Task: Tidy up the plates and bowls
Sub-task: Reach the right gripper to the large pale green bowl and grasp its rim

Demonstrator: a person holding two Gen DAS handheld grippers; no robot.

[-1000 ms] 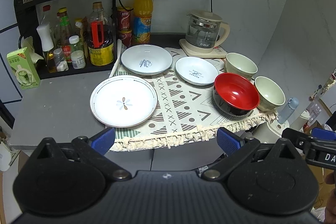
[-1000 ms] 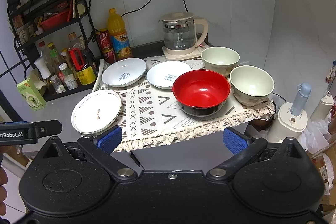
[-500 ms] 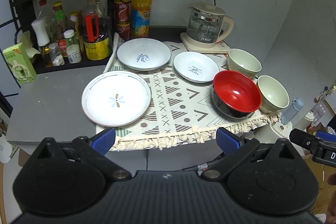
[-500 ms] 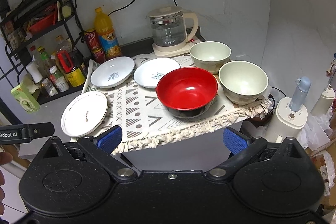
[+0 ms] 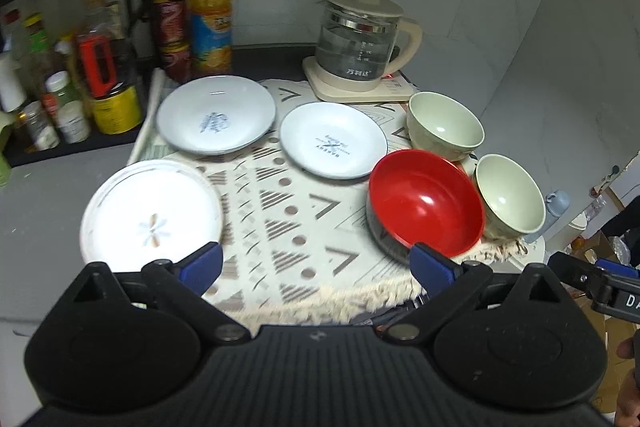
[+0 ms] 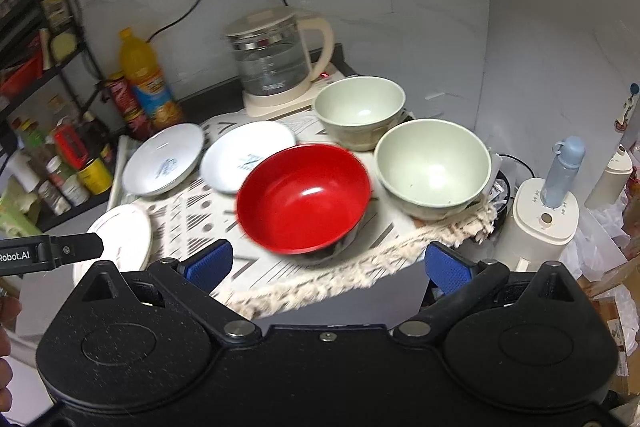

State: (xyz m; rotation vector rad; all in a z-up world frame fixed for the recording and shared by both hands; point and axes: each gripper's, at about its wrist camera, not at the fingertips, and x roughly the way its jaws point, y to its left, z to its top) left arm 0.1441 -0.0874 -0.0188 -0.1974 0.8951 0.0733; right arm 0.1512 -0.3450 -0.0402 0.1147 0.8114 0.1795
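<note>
On a patterned cloth point(image 5: 288, 227) lie three white plates: a flower-marked plate point(image 5: 150, 213) at the front left, a deep plate point(image 5: 216, 114) behind it, and a smaller plate point(image 5: 333, 140) in the middle. A red bowl point(image 5: 426, 201) point(image 6: 304, 197) stands at the front right, with two pale green bowls point(image 5: 444, 125) point(image 5: 510, 197) beside it. My left gripper point(image 5: 316, 267) is open over the cloth's front edge, holding nothing. My right gripper point(image 6: 328, 261) is open just short of the red bowl, also holding nothing.
A glass kettle point(image 5: 360, 47) on its base stands at the back. An orange drink bottle point(image 5: 210, 11), cans and a black rack of jars point(image 5: 60, 75) fill the back left. A white appliance with a blue bottle point(image 6: 552, 203) stands right of the table. A marble wall closes the right side.
Both grippers have moved forward towards the table, so the dishes look larger. The right gripper has swung closer to the red bowl. Nothing on the cloth has moved.
</note>
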